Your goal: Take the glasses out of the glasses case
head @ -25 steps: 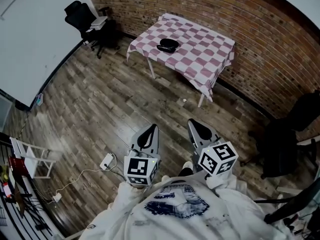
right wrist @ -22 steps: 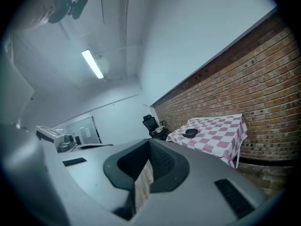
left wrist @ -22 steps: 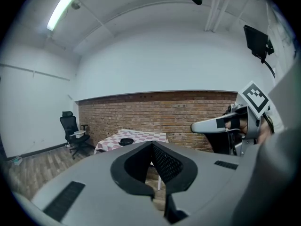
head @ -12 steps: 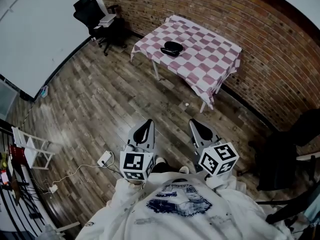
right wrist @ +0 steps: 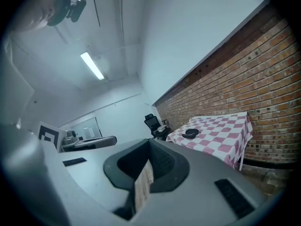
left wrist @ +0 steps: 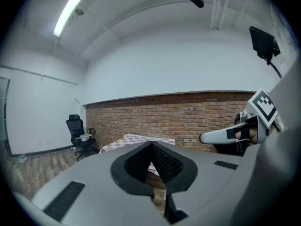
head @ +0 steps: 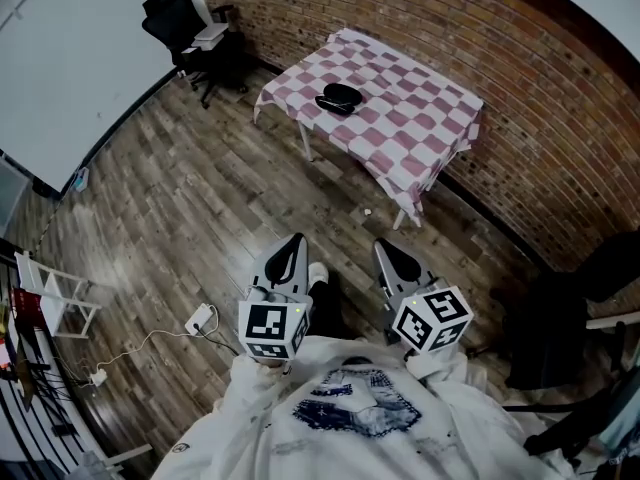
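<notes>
A black glasses case (head: 337, 97) lies closed on a table with a pink-and-white checked cloth (head: 400, 118) by the brick wall, far ahead of me. It also shows small in the right gripper view as the glasses case (right wrist: 191, 133) on the table (right wrist: 221, 132). My left gripper (head: 296, 240) and right gripper (head: 384, 247) are held side by side over the wooden floor, well short of the table. Both point toward it, shut and with nothing in them. The left gripper (left wrist: 151, 146) has its tips together; the right gripper (right wrist: 149, 143) likewise.
A black office chair (head: 172, 20) stands at the back left by the white wall. A power strip with cable (head: 199, 319) and a white stool (head: 58, 301) lie on the floor at left. Dark chairs (head: 560, 318) stand at right. My shoe (head: 317, 272) shows between the grippers.
Both grippers have been carried forward toward the table as the person steps; a shoe has come into view between them. The jaws stay shut.
</notes>
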`<state>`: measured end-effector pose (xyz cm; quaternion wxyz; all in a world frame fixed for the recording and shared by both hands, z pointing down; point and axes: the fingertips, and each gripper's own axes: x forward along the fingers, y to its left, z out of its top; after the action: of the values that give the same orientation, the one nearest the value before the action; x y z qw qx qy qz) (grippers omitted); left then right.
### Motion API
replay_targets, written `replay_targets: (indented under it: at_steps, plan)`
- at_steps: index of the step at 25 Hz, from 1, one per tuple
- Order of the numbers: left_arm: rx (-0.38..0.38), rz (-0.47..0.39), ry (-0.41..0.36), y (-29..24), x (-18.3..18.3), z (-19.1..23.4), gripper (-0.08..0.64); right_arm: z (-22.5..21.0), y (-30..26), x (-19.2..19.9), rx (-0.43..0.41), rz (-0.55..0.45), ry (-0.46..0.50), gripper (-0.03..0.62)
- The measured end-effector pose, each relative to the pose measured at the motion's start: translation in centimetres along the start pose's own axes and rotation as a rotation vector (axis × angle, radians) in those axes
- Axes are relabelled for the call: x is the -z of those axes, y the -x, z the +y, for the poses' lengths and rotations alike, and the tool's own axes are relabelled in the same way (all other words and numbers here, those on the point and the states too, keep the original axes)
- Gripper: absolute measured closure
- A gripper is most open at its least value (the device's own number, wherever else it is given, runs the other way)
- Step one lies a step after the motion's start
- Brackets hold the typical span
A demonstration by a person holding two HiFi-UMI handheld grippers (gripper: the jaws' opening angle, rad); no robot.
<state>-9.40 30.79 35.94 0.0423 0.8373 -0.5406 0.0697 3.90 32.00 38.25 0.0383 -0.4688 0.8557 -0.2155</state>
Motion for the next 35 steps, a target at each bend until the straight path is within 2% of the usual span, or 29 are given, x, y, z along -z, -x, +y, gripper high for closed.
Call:
replay_targets:
  at_steps: [9, 28, 35]
  plan:
    - [0.019, 0.023, 0.004, -6.3, 0.9, 2.8, 0.551, -4.2, -5.3, -0.9, 0.044, 0.012, -0.009, 0.578]
    - [0.103, 0.064, 0.029, -25.1, -1.3, 17.4, 0.551, -10.0, -26.6, -6.6, 0.123, 0.035, -0.013, 0.578]
    - [0.139, 0.071, 0.029, -29.8, -1.6, 21.3, 0.551, -11.6, -32.2, -7.6, 0.158, 0.031, -0.024, 0.578]
